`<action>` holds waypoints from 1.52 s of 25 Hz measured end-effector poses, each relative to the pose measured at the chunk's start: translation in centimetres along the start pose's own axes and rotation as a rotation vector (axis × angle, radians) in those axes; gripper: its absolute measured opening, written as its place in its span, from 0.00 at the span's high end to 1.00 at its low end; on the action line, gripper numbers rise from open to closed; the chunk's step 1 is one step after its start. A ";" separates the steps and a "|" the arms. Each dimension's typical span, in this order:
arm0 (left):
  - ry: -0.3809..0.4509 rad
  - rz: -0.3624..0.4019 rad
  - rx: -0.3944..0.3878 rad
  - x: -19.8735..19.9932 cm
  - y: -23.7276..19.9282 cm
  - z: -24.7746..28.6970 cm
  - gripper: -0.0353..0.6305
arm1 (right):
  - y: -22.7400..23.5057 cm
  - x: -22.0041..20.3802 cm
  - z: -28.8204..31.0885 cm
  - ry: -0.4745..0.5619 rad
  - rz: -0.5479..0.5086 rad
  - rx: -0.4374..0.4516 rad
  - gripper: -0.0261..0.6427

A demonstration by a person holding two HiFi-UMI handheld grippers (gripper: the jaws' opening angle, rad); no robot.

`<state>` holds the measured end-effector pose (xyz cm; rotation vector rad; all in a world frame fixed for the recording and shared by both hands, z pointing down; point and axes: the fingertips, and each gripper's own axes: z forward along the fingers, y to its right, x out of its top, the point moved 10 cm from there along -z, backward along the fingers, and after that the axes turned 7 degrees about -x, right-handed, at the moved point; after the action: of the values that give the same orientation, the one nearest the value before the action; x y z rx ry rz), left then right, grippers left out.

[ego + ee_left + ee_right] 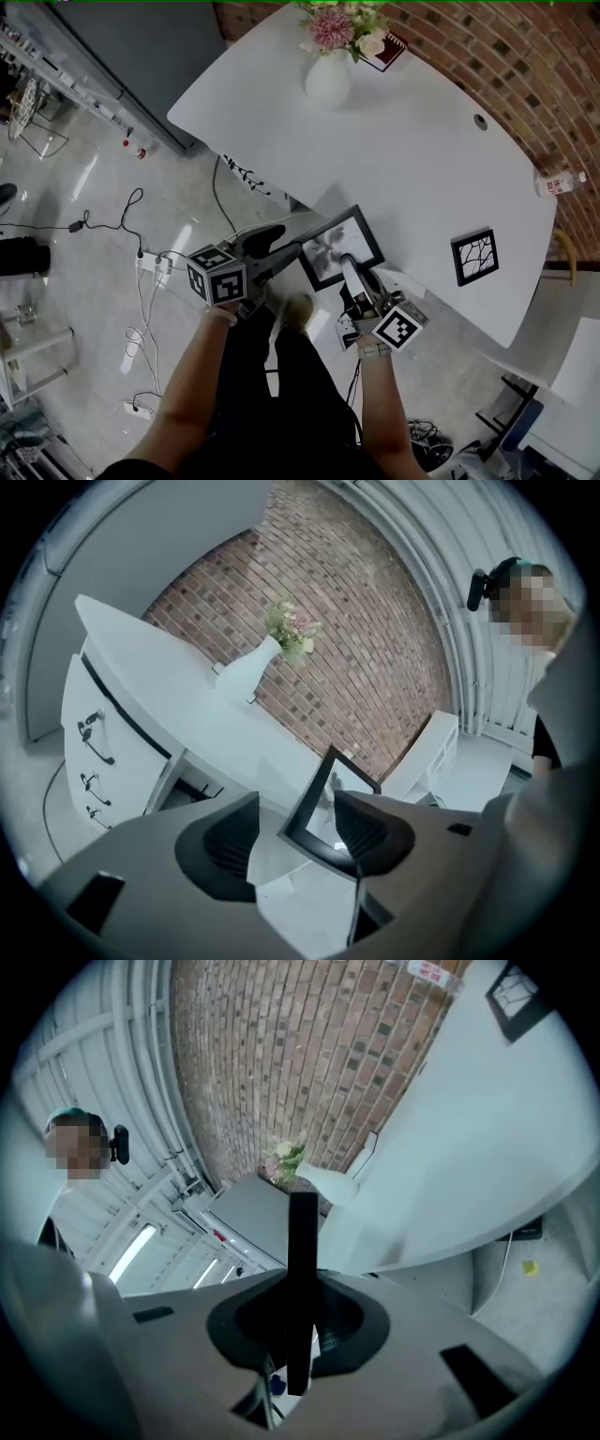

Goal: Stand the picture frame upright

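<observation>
A black picture frame (339,246) with a grey print hangs tilted over the near edge of the white table (422,159). My right gripper (350,267) is shut on its near edge; in the right gripper view the frame (302,1269) shows edge-on as a black bar pinched between the pads of that gripper (300,1330). My left gripper (281,249) is open at the frame's left side. In the left gripper view the frame's lower corner (323,813) sits in the wide gap of this gripper (298,844), touching neither pad.
A second black frame (474,256) lies flat near the table's right edge. A white vase of flowers (328,75) stands at the far end, a red-edged card (384,52) beside it. A bottle (560,182) lies by the brick wall. Cables and a power strip (150,264) lie on the floor.
</observation>
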<state>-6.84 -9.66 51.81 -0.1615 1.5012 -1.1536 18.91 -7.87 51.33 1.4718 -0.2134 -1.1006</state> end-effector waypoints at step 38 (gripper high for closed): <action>-0.104 0.157 -0.295 8.6 0.2 -0.2 0.75 | -6.2 5.0 7.9 -0.432 -0.383 0.292 0.90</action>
<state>-9.62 -15.13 45.83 -0.2943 1.5562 -0.7846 13.09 -15.07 44.95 1.5521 -0.4199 -1.7587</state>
